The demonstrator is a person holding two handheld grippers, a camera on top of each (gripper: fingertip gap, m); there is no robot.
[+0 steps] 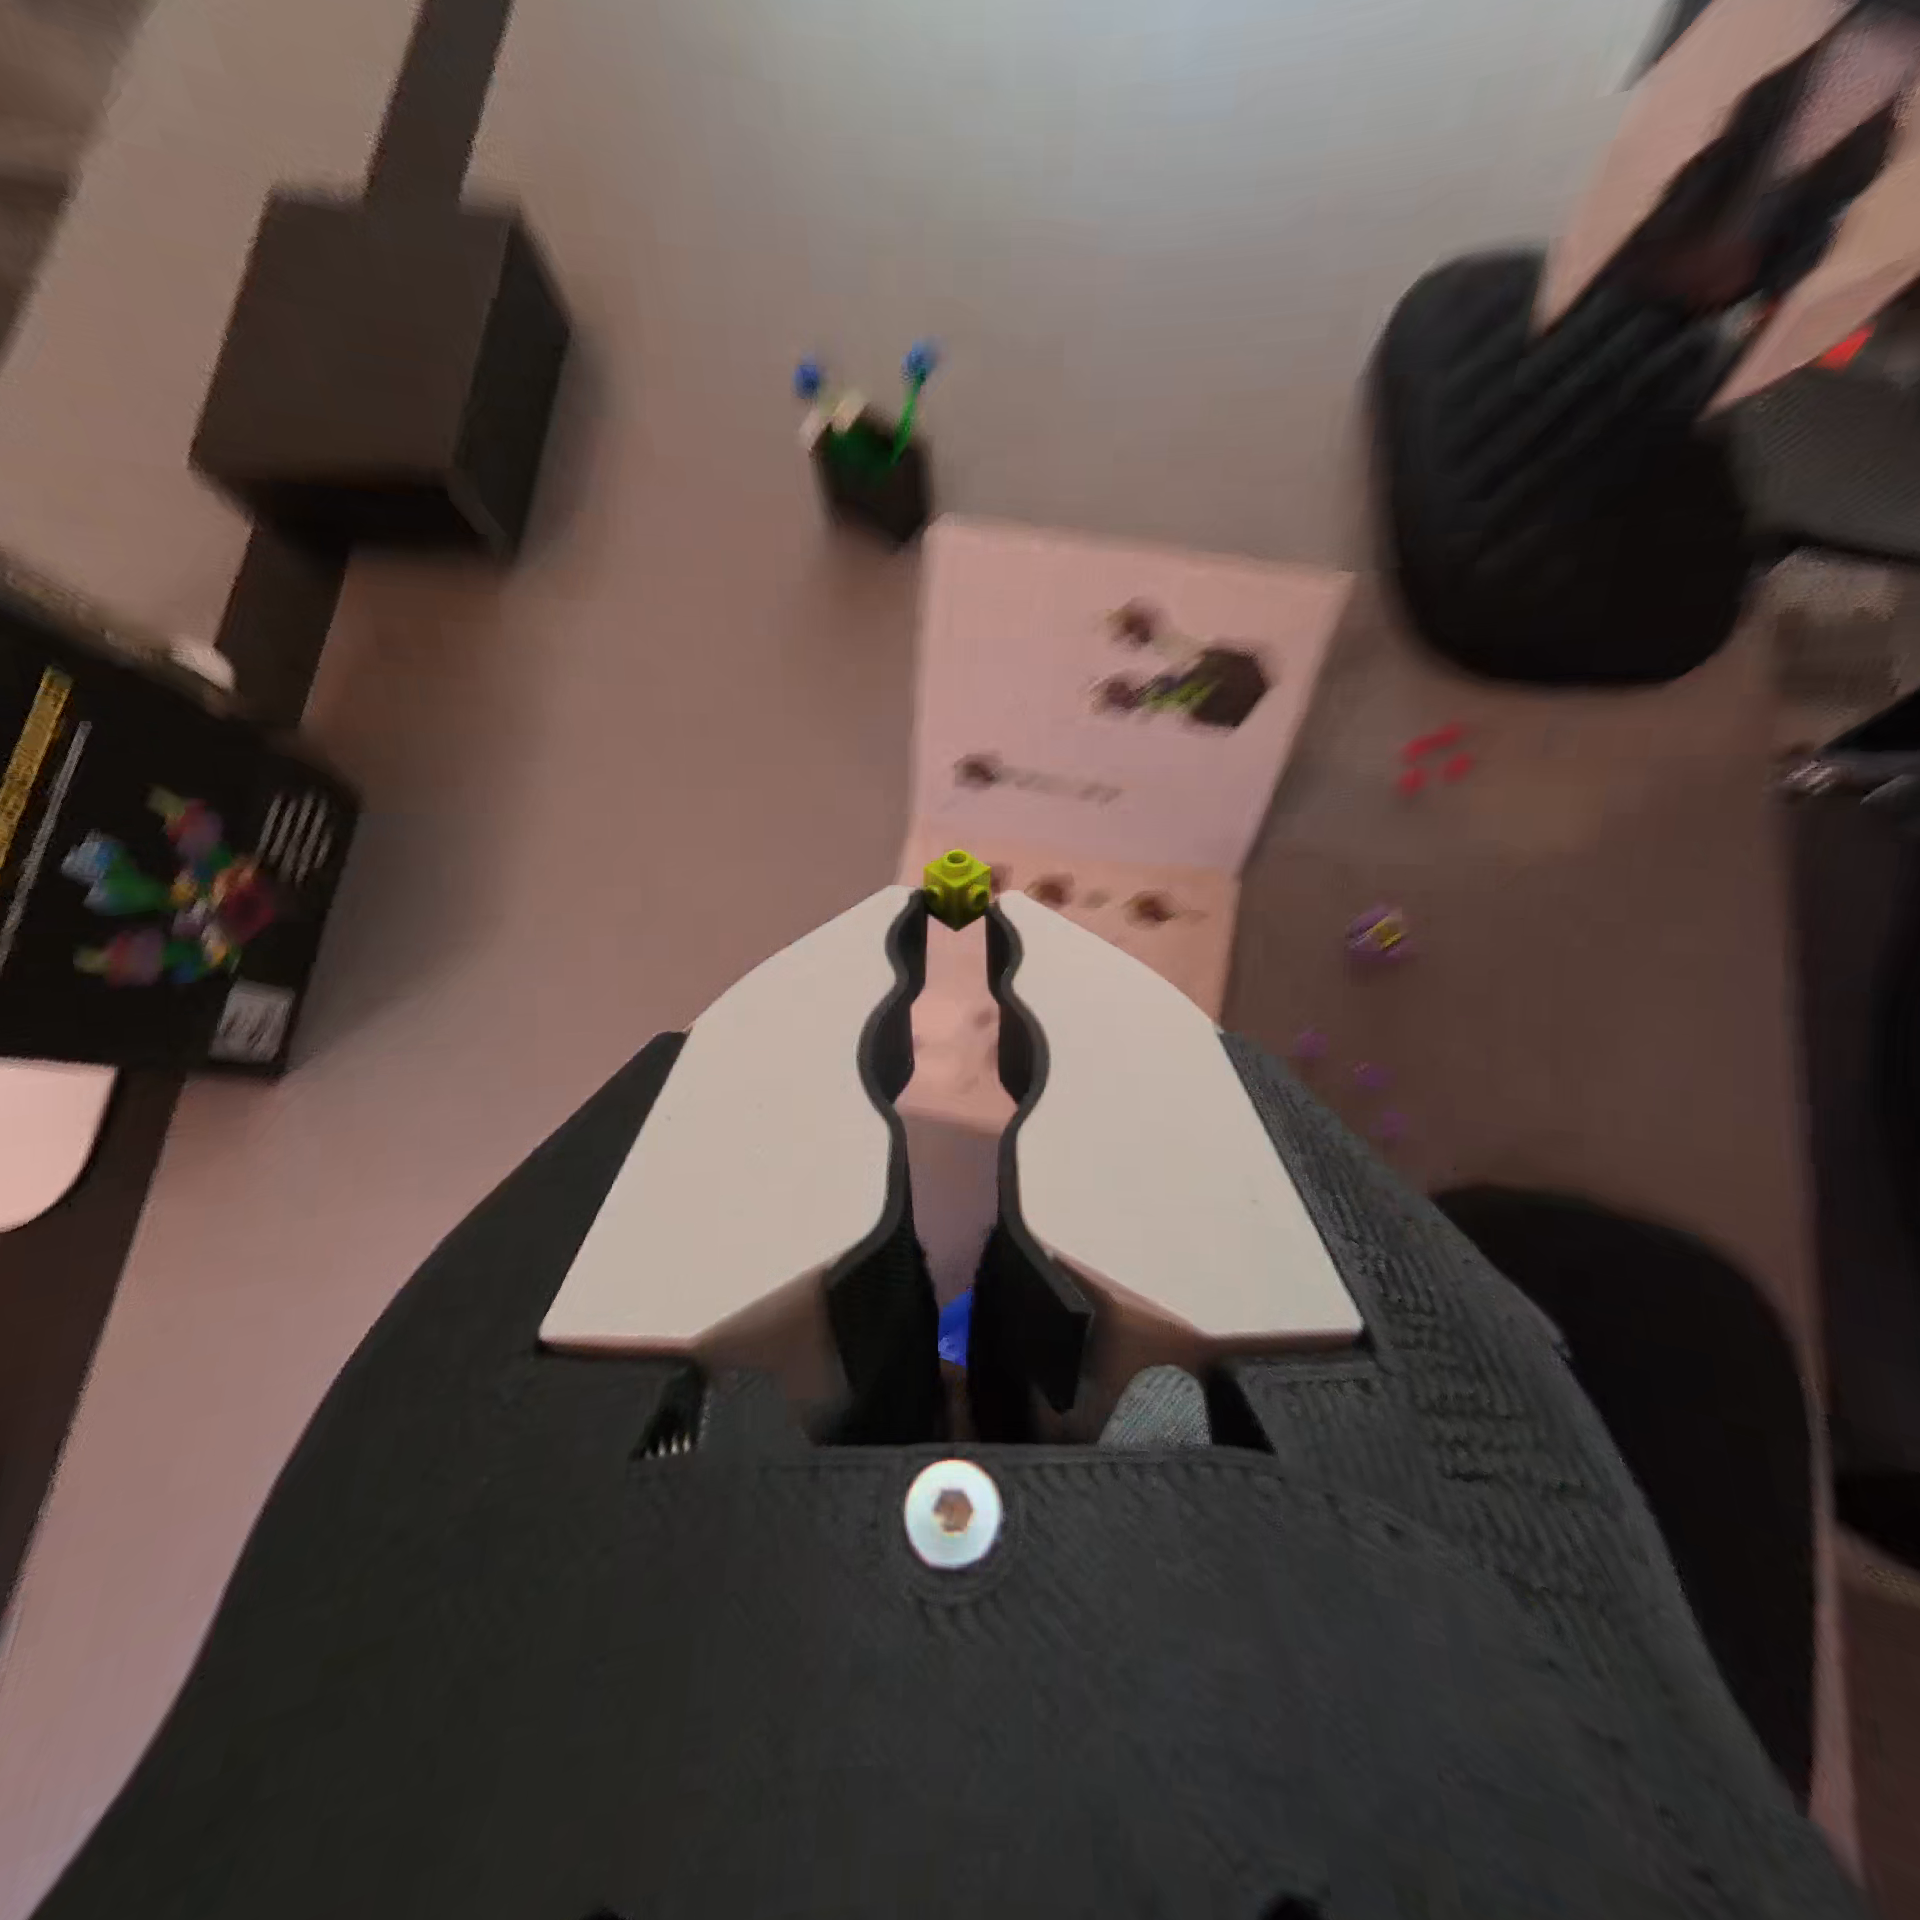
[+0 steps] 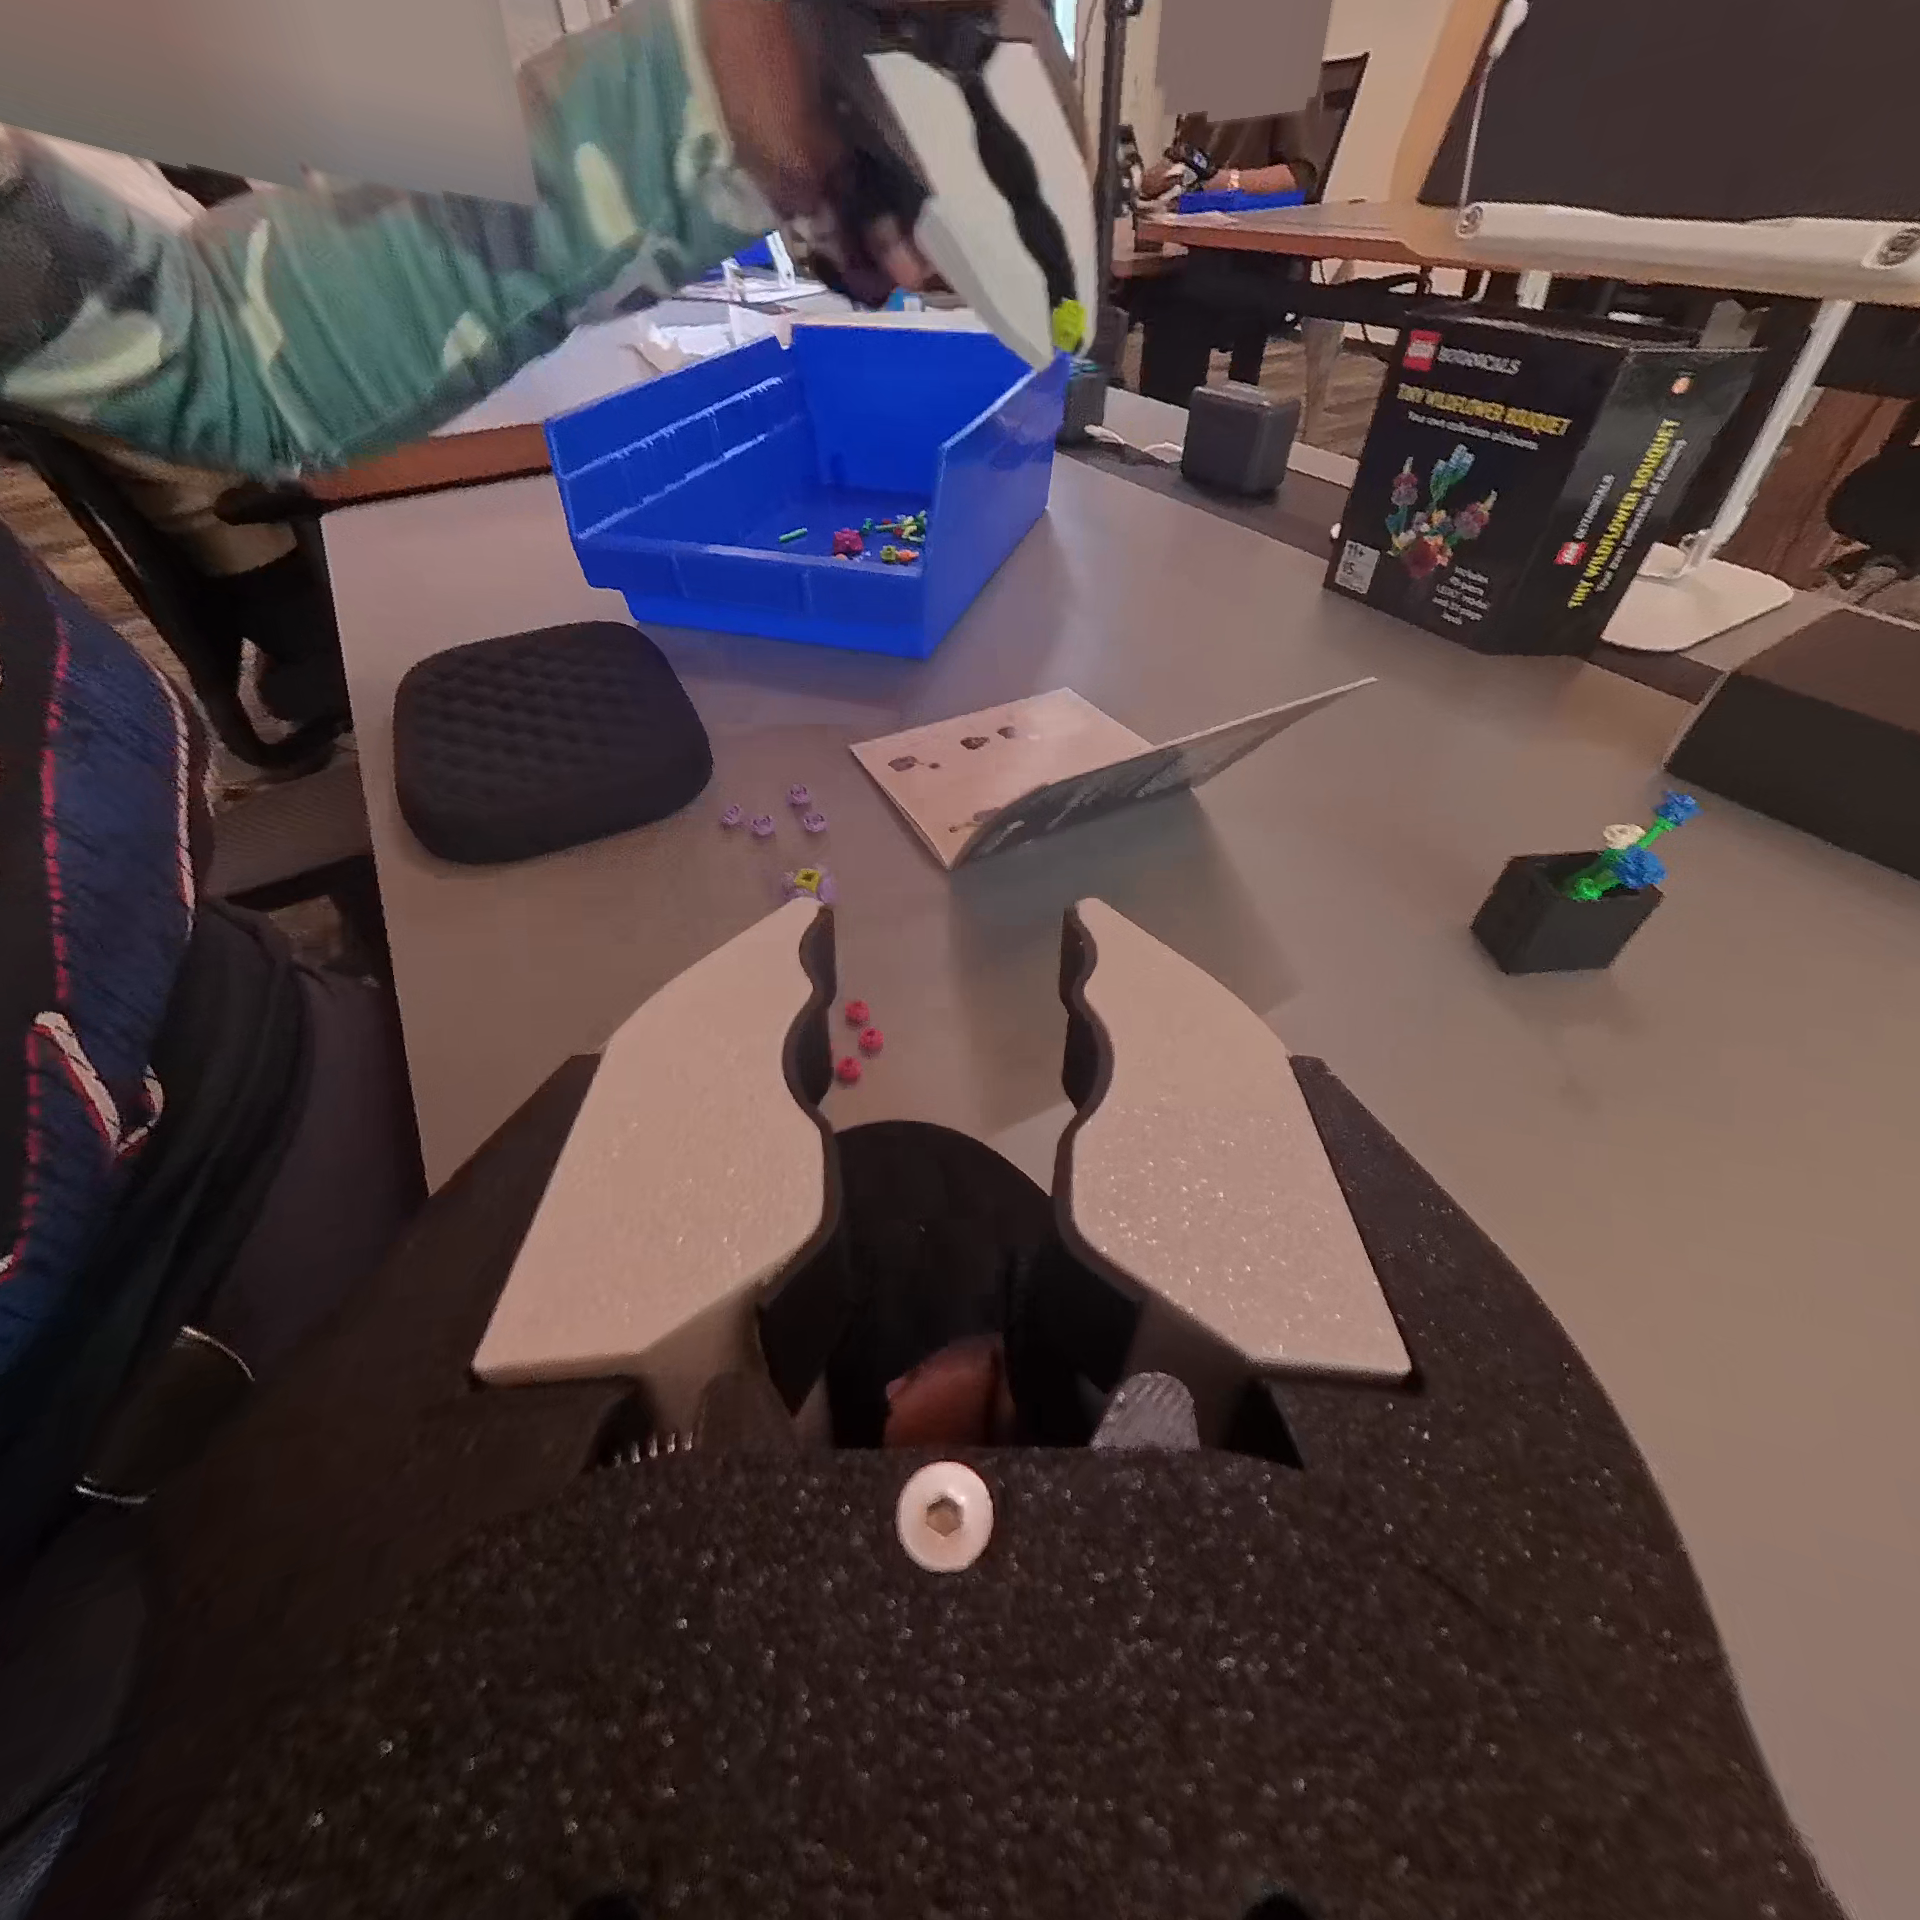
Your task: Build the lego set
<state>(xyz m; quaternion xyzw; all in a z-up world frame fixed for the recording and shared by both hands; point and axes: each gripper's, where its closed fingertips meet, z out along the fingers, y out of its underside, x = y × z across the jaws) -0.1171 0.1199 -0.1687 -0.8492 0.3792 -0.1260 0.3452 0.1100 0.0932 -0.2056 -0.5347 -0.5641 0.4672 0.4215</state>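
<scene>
while the left tongs (image 1: pixel 958 906) pinch a studded lime cube brick (image 1: pixel 958 886), the right tongs (image 2: pixel 948 914) gape empty.

L wrist: high, looks down | R wrist: low, across table (image 2: pixel 1195 1018) | shared: booklet (image 1: pixel 1091 707)

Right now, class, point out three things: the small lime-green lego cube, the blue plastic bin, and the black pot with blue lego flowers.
Small lime-green lego cube (image 1: pixel 958 889), left wrist view, front face.
Blue plastic bin (image 2: pixel 831 416), right wrist view, back wall.
Black pot (image 2: pixel 1558 925), right wrist view, front side.
</scene>
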